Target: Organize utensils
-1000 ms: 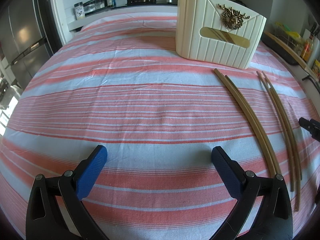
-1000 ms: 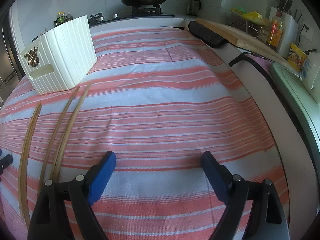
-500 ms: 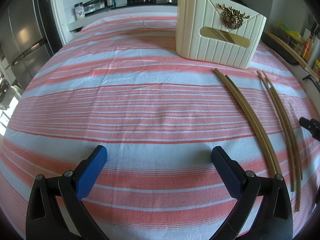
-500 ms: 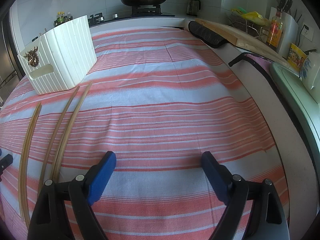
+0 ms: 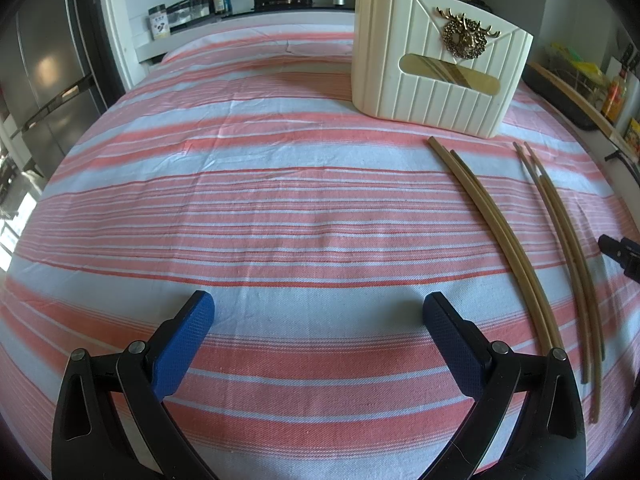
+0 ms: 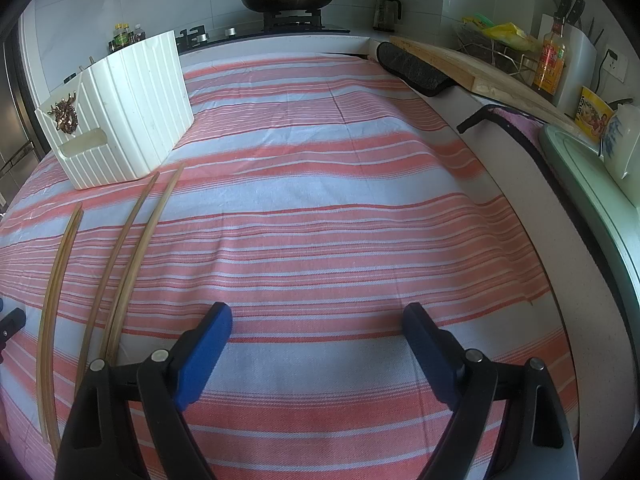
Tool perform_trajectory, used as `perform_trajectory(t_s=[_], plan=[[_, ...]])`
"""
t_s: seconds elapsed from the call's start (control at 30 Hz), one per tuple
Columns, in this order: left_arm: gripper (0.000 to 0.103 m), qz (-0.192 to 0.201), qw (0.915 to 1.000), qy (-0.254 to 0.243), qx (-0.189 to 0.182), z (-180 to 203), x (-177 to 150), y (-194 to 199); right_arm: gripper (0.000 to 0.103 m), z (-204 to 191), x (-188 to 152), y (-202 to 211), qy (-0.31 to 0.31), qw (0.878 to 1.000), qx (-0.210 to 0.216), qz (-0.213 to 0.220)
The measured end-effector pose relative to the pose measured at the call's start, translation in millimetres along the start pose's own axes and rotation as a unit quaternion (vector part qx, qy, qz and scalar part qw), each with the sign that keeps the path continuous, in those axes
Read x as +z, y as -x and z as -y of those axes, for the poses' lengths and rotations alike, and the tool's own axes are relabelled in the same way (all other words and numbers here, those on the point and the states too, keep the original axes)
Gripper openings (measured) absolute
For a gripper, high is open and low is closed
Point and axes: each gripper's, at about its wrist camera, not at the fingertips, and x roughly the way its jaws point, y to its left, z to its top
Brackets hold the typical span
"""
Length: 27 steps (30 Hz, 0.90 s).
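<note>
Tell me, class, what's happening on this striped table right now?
A person holds two grippers above a striped tablecloth, and nothing is being handled yet. The left gripper and the right gripper both hover with jaws open and empty. Two pairs of chopsticks lie flat on the cloth: one pair nearer the left gripper, the other pair further right. A cream ribbed holder stands upright beyond them, with some chopsticks already visible through its window. The sorting of these four has not begun.
</note>
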Motion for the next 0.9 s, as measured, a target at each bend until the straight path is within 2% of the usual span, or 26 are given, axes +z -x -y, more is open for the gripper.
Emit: perform_trajectory(t_s=[0.5,0.57,0.63,0.7,0.8,0.9], plan=[[0.103,0.0,1.0,0.0,-0.001,0,0,0,0.089,0,0,0,0.0,1.0,0.0,0.0],[0.103,-0.002,0.9999,0.001,-0.016,-3,1,2,0.089,0,1,-1,-0.001,1.0,0.001,0.0],[0.103,-0.008,0.9983,0.02,-0.055,-10,4,7,0.089,-1,1,0,0.001,1.0,-0.001,0.0],[0.103,-0.012,0.992,0.06,-0.11,-13,9,16,0.089,0,1,0,0.0,1.0,0.0,0.0],[0.103,-0.01,0.9894,0.062,-0.131,9,17,24,0.09,1,1,0,0.001,1.0,-0.002,-0.001],[0.103,-0.012,0.9934,0.015,-0.113,45,20,22,0.09,1,1,-1,0.001,1.0,-0.001,-0.001]])
